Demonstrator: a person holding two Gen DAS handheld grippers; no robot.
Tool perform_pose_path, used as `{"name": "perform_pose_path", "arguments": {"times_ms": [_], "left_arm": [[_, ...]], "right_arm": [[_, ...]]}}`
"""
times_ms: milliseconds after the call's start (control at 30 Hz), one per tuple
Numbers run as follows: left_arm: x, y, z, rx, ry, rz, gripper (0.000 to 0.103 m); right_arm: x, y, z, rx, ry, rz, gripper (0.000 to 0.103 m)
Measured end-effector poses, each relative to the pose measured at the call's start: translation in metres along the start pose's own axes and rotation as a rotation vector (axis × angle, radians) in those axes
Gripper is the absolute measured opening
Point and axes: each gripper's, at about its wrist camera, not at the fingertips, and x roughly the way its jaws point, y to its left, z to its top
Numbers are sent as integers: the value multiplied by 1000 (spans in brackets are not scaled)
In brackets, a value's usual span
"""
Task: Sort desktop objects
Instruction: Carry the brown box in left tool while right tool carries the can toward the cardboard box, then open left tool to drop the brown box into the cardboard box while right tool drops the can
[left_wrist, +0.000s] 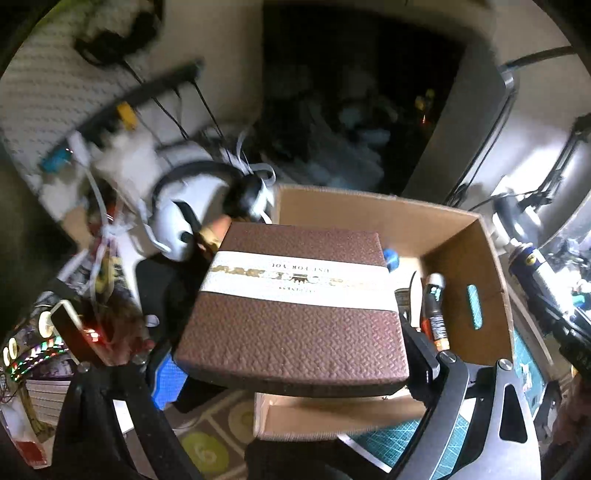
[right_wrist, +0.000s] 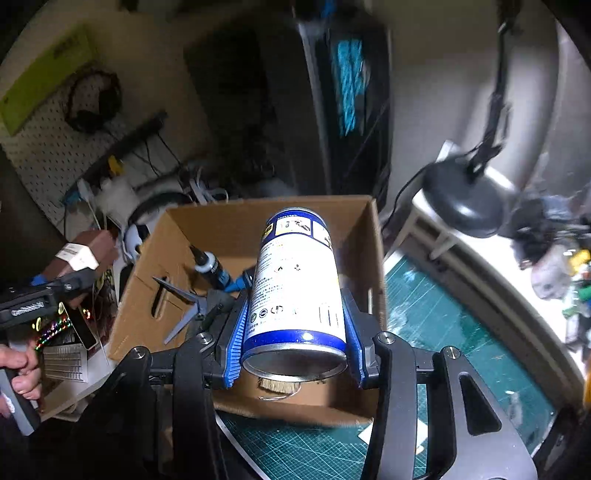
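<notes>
Ahead of both grippers, an open cardboard box (right_wrist: 229, 229) sits on the desk. Spread wide, the left gripper (left_wrist: 291, 373) clamps a brown gift box (left_wrist: 295, 317) over the box's near-left corner. Narrower, the right gripper (right_wrist: 295, 343) grips a blue-and-white spray can (right_wrist: 295, 280) above it; only its view shows scissors (right_wrist: 184, 299) inside.

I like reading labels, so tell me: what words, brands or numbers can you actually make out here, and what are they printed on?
"UST FOR YOU": upside down on the white band of the brown box in the left claw.
Smaller line below it on the band: too small to read.
Spray can in the right claw: symbols and fine print, blurred.
Tube in the cardboard box: label unreadable.
</notes>
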Motion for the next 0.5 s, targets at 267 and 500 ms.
{"name": "perform_pose_path", "arguments": {"times_ms": [267, 500], "left_arm": [[81, -36, 30, 43, 146, 1, 94], [118, -45, 29, 81, 227, 47, 94]], "right_arm": [[104, -16, 35, 39, 267, 14, 43], [149, -23, 34, 55, 381, 40, 43]]}}
